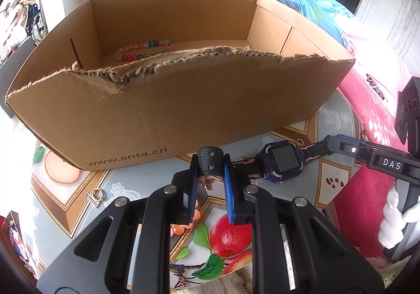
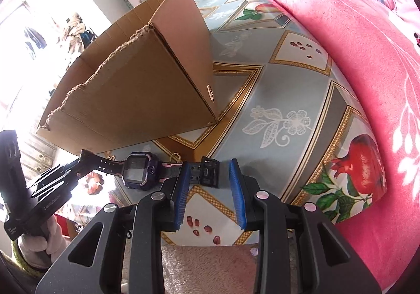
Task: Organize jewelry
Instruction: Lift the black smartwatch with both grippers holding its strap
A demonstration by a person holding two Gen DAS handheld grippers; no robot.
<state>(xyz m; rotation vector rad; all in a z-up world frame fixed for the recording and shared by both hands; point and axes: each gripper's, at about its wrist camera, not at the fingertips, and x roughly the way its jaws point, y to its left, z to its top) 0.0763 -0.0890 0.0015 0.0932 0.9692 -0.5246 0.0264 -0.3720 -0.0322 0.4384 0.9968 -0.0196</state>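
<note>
**Watch held at both strap ends, in front of the box**

A dark blue watch (image 1: pixel 282 162) with a square screen hangs stretched between the two grippers, just above the desk (image 2: pixel 278 89) with its fruit-pattern cover. The left gripper (image 1: pixel 211 162) pinches one end of the strap, where the strap is curled into a small black roll; its jaws are pressed onto this roll from both sides. The right gripper (image 2: pixel 210 172) is at the other end, the one with the buckle. In the right wrist view its jaws stand a little spread, and the buckle end lies between the blue pads (image 2: pixel 183 183). One pad seems to touch the strap, while a gap shows on the other side, so this grip looks loose or already given up.

The cardboard box (image 1: pixel 162 99) stands just behind the watch, with its near wall torn along the top edge. Inside, on the bottom, a bead bracelet (image 1: pixel 144 50) in many colours already lies. On the desk, a ring with a charm (image 1: pixel 95 195) lies to the left of the left gripper, a small flower-shaped piece (image 1: pixel 206 183) lies under the left jaws, and another small gold ring (image 1: pixel 299 141) lies near the box.

The step in hand seems to be moving the watch into the box. The next move probably calls for lifting the watch over the torn wall with one firm grip, so that the free end of the strap does not catch on the rough edge. The small pieces would remain to be picked up afterwards.
</note>
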